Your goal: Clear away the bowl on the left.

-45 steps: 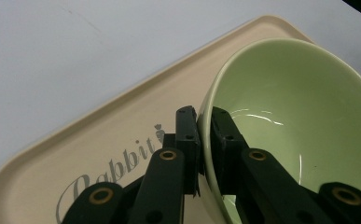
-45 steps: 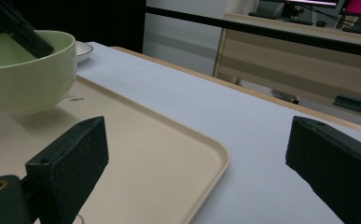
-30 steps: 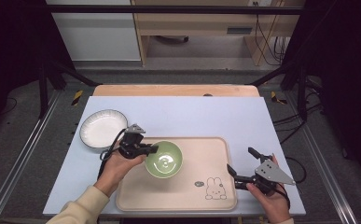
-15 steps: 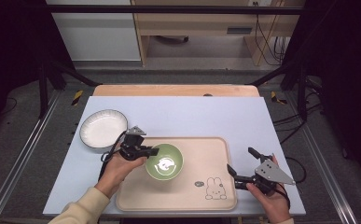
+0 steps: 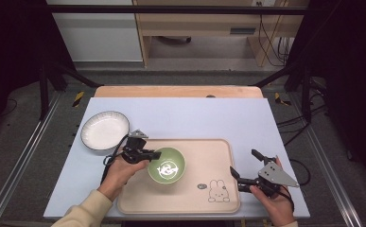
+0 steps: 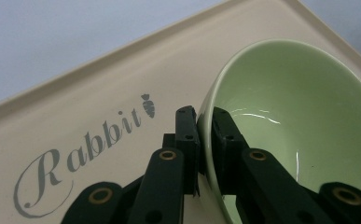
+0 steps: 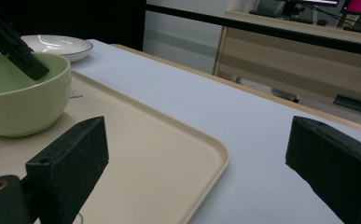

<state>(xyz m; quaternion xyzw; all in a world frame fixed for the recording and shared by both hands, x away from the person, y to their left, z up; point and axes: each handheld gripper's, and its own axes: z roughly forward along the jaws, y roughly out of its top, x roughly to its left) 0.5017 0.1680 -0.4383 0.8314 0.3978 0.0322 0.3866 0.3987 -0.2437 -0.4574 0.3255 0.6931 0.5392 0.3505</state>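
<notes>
Left gripper (image 6: 205, 122): jaws clamped on the rim of the green bowl (image 5: 166, 165), one inside, one outside. Bowl sits on the left part of the beige tray (image 5: 218, 151). Right gripper (image 5: 246, 166): jaws wide apart, holding nothing, beside the tray's right edge. White plate (image 5: 104, 130) lies on the table (image 5: 195, 113), left of the tray.

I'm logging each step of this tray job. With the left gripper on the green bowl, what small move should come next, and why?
Probably a short, level lift. The left gripper is shut on the rim of the green bowl, one jaw inside and one outside, while the bowl sits on the beige tray. The right gripper waits open beside the tray, so the left one seems to carry, perhaps toward the white plate.
</notes>
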